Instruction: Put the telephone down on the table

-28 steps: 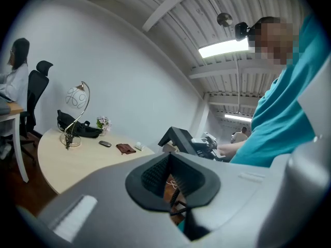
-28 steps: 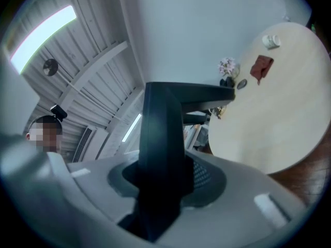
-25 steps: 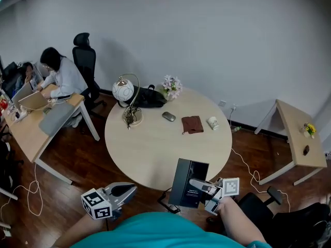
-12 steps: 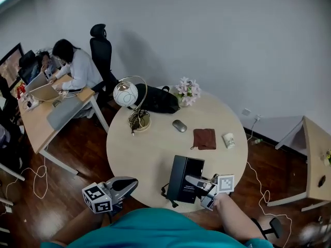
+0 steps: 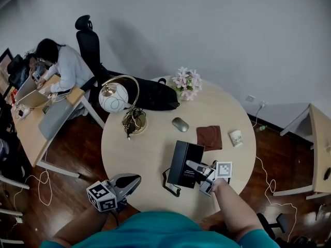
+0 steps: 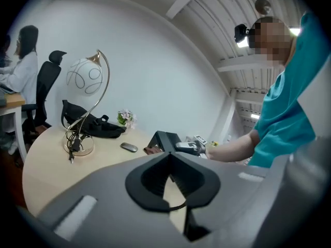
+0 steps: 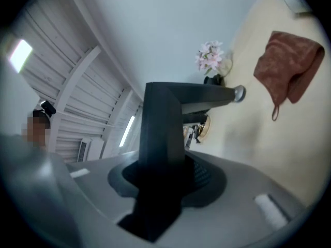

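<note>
Pale round table (image 5: pixel 147 146) was viewed from above; right of the lamp (image 5: pixel 114 98), the black telephone (image 5: pixel 181 161) was clamped in the right gripper (image 5: pixel 193 166) over the tabletop; the left gripper (image 5: pixel 137 179) was pinched together, empty.

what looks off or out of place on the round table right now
Nothing is spilled or broken. The odd one is the black telephone: it is tilted, not flat, clamped in the right gripper, its cord looping loose near the table edge. The brown cloth lies rumpled.
</note>
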